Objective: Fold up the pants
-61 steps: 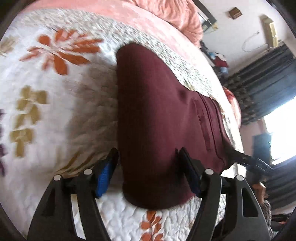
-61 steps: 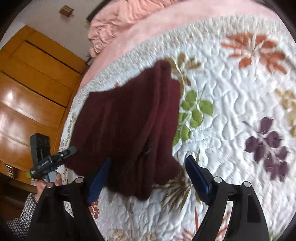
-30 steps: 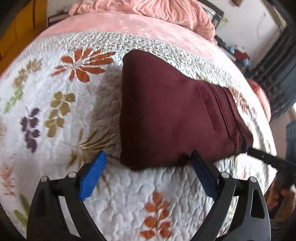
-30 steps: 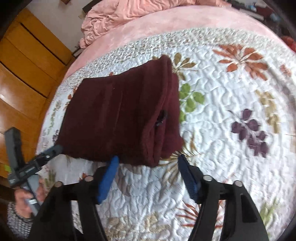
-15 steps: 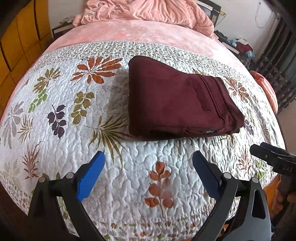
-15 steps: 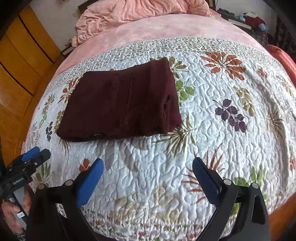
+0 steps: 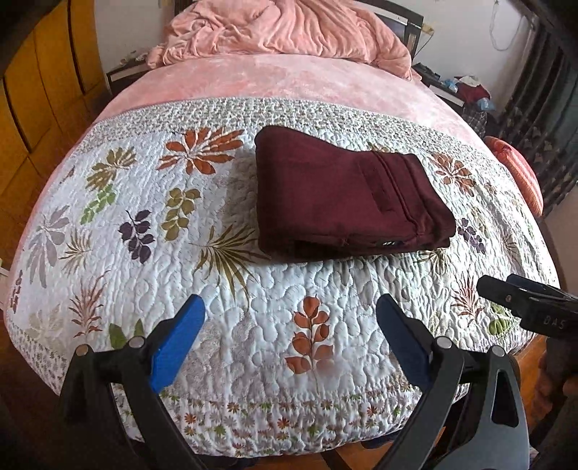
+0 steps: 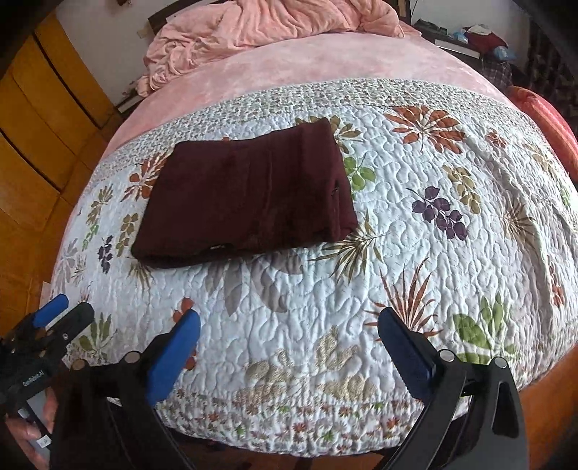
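The maroon pants (image 7: 343, 197) lie folded into a flat rectangular bundle on the white floral quilt (image 7: 188, 260), and they also show in the right wrist view (image 8: 245, 199). My left gripper (image 7: 290, 325) is open and empty, held back over the quilt's front edge, well short of the pants. My right gripper (image 8: 289, 341) is open and empty too, also back near the front edge. The right gripper shows at the right edge of the left wrist view (image 7: 523, 300). The left gripper shows at the lower left of the right wrist view (image 8: 47, 325).
A pink bedspread (image 7: 289, 79) and a rumpled pink blanket (image 7: 281, 29) lie beyond the quilt. Wooden wardrobe doors (image 8: 43, 119) stand to the left. Dark curtains (image 7: 542, 108) and a cluttered side table (image 7: 466, 86) are at the right. An orange cushion (image 7: 523, 173) sits by the bed's right edge.
Both grippers have let go of the pants and pulled back from the bundle toward the bed's front edge. The pants stay folded on the quilt.
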Demonstrator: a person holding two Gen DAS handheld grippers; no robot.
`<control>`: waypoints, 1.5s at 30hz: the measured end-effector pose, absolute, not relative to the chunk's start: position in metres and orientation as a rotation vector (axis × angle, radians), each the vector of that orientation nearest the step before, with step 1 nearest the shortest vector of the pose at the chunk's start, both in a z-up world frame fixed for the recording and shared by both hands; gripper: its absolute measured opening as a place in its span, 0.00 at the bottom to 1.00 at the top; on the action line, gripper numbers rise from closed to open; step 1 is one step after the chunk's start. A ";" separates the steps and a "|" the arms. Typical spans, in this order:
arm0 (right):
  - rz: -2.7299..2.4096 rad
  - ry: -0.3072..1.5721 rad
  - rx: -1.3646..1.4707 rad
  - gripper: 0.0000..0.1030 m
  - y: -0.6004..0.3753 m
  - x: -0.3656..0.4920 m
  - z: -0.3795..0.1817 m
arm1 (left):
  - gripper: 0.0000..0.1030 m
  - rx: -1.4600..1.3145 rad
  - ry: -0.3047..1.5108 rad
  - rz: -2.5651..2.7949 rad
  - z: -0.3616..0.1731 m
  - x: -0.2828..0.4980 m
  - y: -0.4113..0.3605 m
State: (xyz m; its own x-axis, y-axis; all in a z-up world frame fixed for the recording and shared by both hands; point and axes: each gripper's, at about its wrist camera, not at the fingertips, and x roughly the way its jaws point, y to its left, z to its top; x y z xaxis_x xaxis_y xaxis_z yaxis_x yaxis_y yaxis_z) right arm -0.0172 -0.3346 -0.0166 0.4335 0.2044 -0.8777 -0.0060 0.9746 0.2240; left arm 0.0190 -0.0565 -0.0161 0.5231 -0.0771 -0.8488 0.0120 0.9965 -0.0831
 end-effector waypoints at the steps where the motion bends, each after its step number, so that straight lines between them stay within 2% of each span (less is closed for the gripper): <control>1: 0.130 1.114 0.197 0.96 -0.333 -0.019 -0.015 | 0.92 -0.065 1.013 -0.051 -0.013 0.017 -0.057; 22: 0.041 1.076 0.131 0.96 -0.320 -0.044 0.023 | 0.95 0.044 0.933 0.021 0.029 -0.012 -0.067; 45: 0.070 1.101 0.123 0.96 -0.307 -0.044 0.015 | 0.95 0.063 0.988 0.065 0.007 -0.009 -0.067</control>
